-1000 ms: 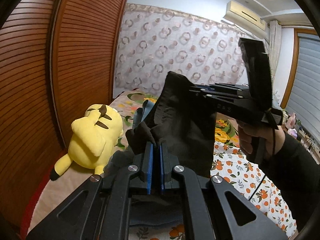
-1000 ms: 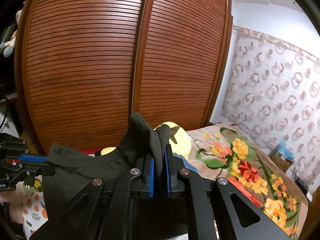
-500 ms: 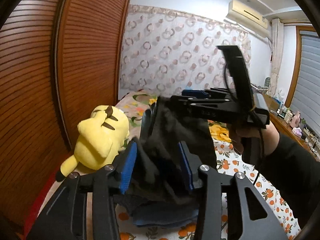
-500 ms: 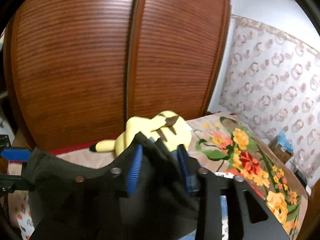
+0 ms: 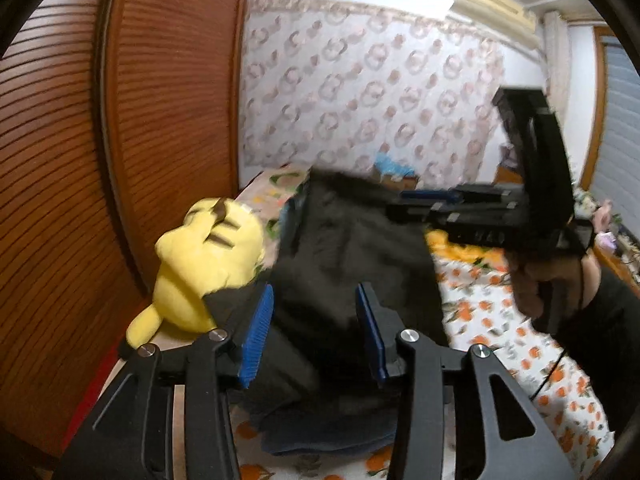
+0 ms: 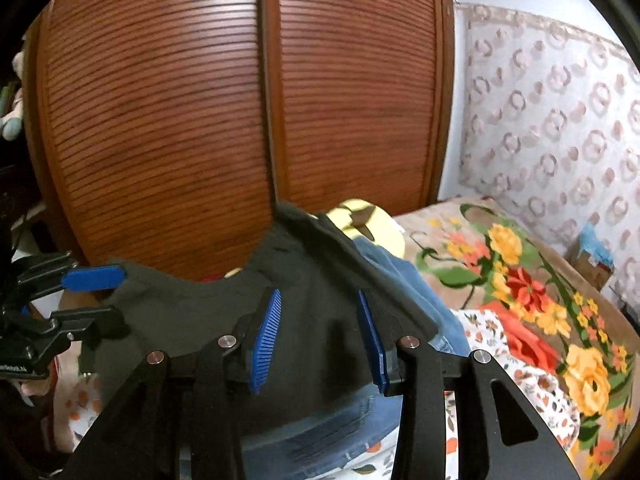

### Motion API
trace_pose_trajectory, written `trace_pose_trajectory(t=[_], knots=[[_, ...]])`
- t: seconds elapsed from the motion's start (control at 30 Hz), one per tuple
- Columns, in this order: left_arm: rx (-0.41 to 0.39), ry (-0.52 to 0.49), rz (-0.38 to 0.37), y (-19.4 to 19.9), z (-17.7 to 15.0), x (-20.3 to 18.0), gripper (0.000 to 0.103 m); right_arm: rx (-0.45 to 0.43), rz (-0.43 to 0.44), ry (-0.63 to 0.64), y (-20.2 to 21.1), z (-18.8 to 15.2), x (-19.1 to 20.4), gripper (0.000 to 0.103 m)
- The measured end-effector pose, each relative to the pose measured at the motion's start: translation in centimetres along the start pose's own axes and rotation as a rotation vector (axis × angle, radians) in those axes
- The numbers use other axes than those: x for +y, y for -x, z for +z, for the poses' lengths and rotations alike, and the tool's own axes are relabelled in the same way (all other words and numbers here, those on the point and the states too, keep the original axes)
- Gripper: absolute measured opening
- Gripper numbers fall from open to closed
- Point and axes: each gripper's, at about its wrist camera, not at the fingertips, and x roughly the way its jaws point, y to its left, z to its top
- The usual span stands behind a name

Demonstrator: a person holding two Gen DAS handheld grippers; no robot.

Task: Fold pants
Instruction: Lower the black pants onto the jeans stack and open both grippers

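The folded black pants (image 5: pixel 344 264) lie on a pile of folded blue jeans (image 5: pixel 328 436) on the bed. In the right wrist view the black pants (image 6: pixel 304 300) drape over the jeans (image 6: pixel 404 284). My left gripper (image 5: pixel 314 334) is open, its blue pads either side of the pants without gripping. My right gripper (image 6: pixel 318 338) is open above the pants. The right gripper also shows in the left wrist view (image 5: pixel 424 200), and the left gripper in the right wrist view (image 6: pixel 92 296), both open at the pants' edges.
A yellow plush toy (image 5: pixel 204 264) sits left of the pile against the brown slatted wardrobe (image 6: pixel 248 112). The bed has an orange-print sheet (image 5: pixel 500 320) and a floral blanket (image 6: pixel 520 292). A patterned curtain (image 5: pixel 360 112) hangs behind.
Both grippers were shut on the black pants a second ago. They have opened and let go, and the pants have dropped onto the jeans pile.
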Motion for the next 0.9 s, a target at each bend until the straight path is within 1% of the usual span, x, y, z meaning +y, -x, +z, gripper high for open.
trace_pose_trajectory(t=[0.03, 0.1, 0.2, 0.33, 0.53, 0.77, 0.9], knots=[[0.016, 0.0, 0.03, -0.5, -0.4, 0.5, 0.044, 0.009, -0.006, -0.012, -0.3, 0.0, -0.5, 0.041], [0.037, 0.023, 0.051, -1.1, -0.9, 1.5, 0.044, 0.027, -0.029, -0.026, -1.7, 0.5, -1.3, 0.041], [0.062, 0.057, 0.053, -1.6, -1.6, 2.7, 0.044, 0.048, -0.028, -0.049, -3.0, 0.4, -2.1, 0.041], [0.077, 0.055, 0.058, -1.9, -2.4, 2.5, 0.044, 0.044, -0.027, -0.047, -3.7, 0.9, -1.4, 0.041], [0.068, 0.053, 0.045, -1.0, -2.4, 2.0, 0.044, 0.019, -0.04, -0.071, -3.2, 0.1, -0.9, 0.041], [0.062, 0.045, 0.03, 0.2, -2.9, 1.5, 0.044, -0.017, -0.032, -0.065, -0.7, -1.1, 1.8, 0.041], [0.062, 0.035, 0.035, 0.7, -3.3, 1.3, 0.045, -0.019, -0.043, -0.071, 0.4, -1.9, 2.9, 0.041]])
